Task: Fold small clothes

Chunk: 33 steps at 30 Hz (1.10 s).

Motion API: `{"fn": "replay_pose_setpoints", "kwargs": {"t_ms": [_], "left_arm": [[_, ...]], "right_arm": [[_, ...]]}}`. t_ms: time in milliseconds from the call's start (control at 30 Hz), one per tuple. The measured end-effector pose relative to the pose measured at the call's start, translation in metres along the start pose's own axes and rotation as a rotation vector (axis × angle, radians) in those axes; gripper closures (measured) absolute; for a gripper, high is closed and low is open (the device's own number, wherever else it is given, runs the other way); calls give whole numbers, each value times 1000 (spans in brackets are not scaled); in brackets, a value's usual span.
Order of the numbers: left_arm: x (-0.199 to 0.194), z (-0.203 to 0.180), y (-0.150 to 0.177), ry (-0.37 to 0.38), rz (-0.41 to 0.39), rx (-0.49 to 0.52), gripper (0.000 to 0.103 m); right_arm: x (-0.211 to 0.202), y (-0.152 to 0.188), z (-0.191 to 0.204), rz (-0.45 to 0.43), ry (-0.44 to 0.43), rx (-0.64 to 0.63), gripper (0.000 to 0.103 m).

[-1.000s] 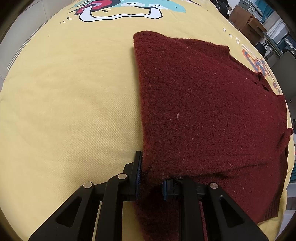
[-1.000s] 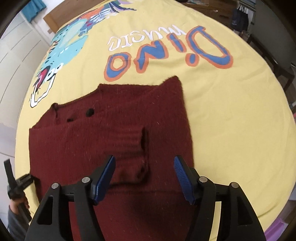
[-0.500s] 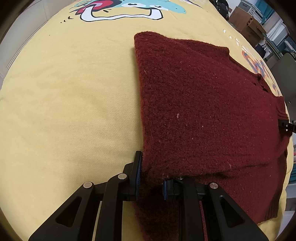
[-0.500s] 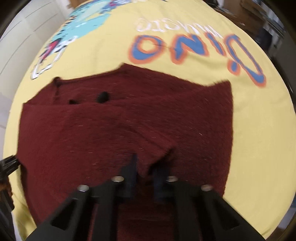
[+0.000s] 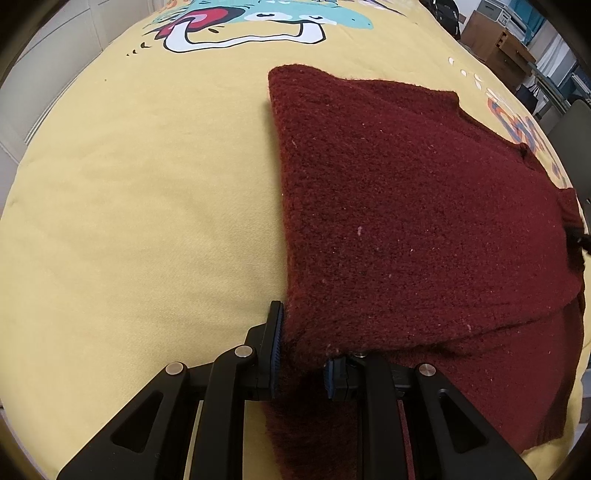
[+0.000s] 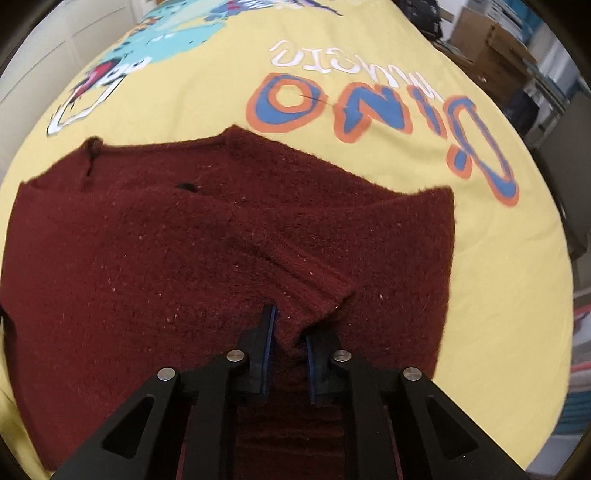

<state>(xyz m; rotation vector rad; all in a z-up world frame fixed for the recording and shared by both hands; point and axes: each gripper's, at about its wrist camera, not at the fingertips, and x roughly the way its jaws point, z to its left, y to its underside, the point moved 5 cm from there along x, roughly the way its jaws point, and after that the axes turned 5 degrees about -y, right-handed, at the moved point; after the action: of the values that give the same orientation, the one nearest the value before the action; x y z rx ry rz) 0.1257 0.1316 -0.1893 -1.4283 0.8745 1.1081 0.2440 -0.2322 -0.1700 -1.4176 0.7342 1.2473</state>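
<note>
A dark red knitted sweater [image 5: 406, 206] lies partly folded on a yellow printed cloth [image 5: 129, 221]. My left gripper [image 5: 301, 350] is shut on the sweater's near left corner, where a folded layer bunches between the blue pads. In the right wrist view the sweater [image 6: 147, 251] spreads wide, with a ribbed sleeve cuff [image 6: 314, 284] folded across its body. My right gripper [image 6: 288, 336] is shut on the fabric at that cuff's near edge. The right gripper's tip [image 5: 580, 240] shows at the far right edge of the left wrist view.
The yellow cloth [image 6: 498, 277] carries a dinosaur print [image 5: 258, 22] and "DINO" lettering [image 6: 369, 107] beyond the sweater. Boxes and furniture [image 6: 491, 44] stand past the far right edge. The cloth's edge drops off at the right [image 6: 569, 295].
My right gripper moved in over the sweater and closed from wide open onto the sleeve cuff. My left gripper stayed shut on the corner and barely moved.
</note>
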Motion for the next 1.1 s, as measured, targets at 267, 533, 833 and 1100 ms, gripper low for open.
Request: {"fn": "replay_pose_setpoints", "kwargs": {"t_ms": [267,533,833,1100], "left_arm": [[-12,-6,6,-46,-1,8,73],[-63,0,11,-112,-66,30,13],[-105,-71,-9,-18,-212,130,1],[-34,-124,-17,9,-185,165,1]], "right_arm": [[-30,9,-18,-58,-5,80,29],[-83,27,-4,-174,-69,62,0],[-80,30,68,-195,-65,-48,0],[-28,40,94,-165,-50,-93,0]]}}
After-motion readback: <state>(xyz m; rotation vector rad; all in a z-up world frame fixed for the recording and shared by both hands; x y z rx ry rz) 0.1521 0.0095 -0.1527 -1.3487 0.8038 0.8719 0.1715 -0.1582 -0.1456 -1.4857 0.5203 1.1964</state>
